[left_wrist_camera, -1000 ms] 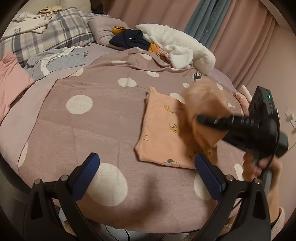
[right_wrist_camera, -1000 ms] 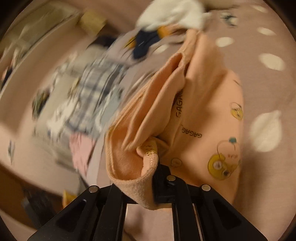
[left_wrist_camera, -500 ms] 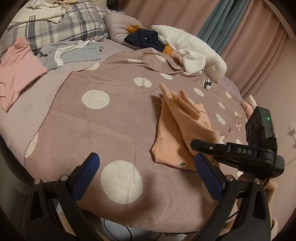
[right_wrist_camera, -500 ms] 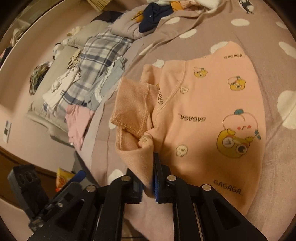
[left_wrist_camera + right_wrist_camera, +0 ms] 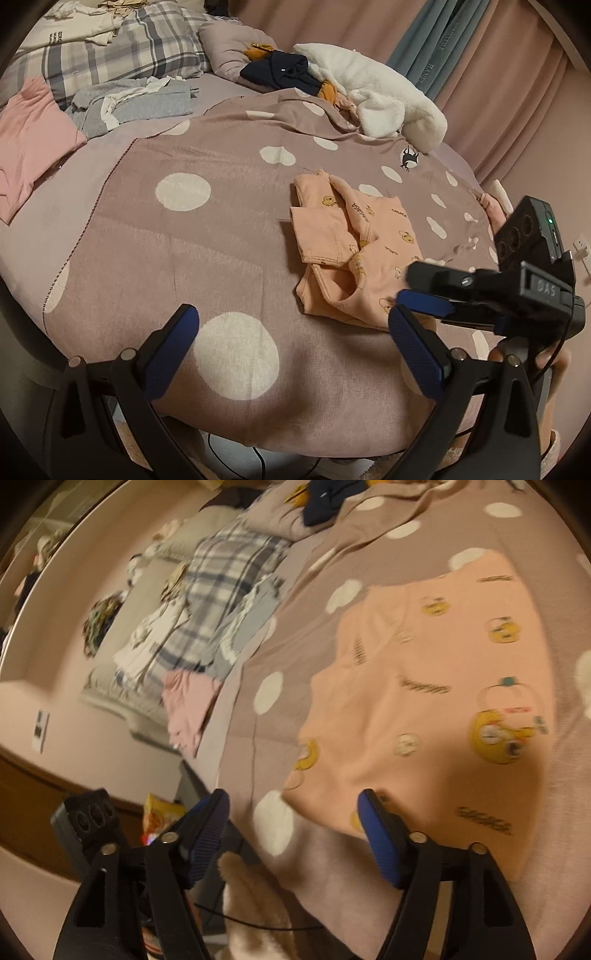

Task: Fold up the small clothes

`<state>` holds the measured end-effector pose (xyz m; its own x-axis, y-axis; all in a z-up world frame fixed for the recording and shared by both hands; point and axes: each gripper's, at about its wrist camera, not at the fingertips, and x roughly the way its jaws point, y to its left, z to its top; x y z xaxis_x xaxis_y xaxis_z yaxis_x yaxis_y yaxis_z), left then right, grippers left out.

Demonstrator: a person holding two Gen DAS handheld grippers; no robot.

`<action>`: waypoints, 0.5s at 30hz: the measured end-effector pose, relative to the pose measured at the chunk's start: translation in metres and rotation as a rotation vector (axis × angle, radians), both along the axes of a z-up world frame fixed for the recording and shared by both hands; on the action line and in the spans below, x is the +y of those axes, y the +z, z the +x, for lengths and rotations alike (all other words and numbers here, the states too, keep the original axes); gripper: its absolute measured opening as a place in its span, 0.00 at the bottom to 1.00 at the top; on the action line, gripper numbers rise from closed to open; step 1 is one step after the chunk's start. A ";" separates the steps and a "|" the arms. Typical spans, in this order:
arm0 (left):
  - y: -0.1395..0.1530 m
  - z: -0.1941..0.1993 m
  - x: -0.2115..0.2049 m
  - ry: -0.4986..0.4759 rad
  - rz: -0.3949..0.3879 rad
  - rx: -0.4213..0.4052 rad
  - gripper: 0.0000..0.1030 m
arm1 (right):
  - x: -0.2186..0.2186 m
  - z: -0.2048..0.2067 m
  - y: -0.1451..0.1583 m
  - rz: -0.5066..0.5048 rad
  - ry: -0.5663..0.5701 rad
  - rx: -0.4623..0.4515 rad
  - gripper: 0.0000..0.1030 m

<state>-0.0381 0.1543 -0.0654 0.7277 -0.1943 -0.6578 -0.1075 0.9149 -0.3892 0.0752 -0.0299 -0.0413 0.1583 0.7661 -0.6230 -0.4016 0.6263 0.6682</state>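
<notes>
A small peach baby top [image 5: 354, 247] printed with yellow ducks lies folded on the mauve polka-dot blanket [image 5: 207, 236]; a sleeve is laid across its left side. It fills the right of the right wrist view [image 5: 436, 709], blurred. My left gripper [image 5: 295, 354] is open and empty, near the bed's front edge, left of the top. My right gripper [image 5: 295, 830] is open and empty at the top's near edge. It also shows in the left wrist view [image 5: 417, 284], just right of the garment.
At the back lie a white fluffy garment [image 5: 380, 96], a navy one [image 5: 284, 72], grey clothes [image 5: 136, 103], a pink garment [image 5: 29, 140] and a plaid pillow [image 5: 110, 55]. Curtains [image 5: 480, 55] hang behind. A cable [image 5: 258, 465] hangs below the bed edge.
My right gripper laid the sleeve over the top, opened and let go of it, then drew back to the garment's near edge. My left gripper stayed open.
</notes>
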 end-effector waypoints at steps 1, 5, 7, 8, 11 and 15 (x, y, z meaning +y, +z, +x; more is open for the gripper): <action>0.000 0.000 0.000 0.000 -0.002 0.001 1.00 | -0.006 0.001 0.001 0.009 -0.016 0.005 0.74; -0.001 0.002 -0.001 -0.010 -0.012 0.002 1.00 | -0.023 0.004 0.001 0.023 -0.074 0.011 0.85; -0.001 0.002 -0.003 -0.019 -0.017 0.003 1.00 | -0.030 0.006 0.000 0.049 -0.097 0.026 0.85; -0.001 0.002 -0.005 -0.023 -0.015 0.004 1.00 | -0.033 0.007 -0.001 0.063 -0.104 0.037 0.85; -0.001 0.004 -0.009 -0.036 0.002 0.005 1.00 | -0.040 0.006 -0.001 0.079 -0.129 0.045 0.87; -0.003 0.011 -0.012 -0.062 -0.019 0.011 1.00 | -0.051 0.005 0.003 0.071 -0.154 0.034 0.88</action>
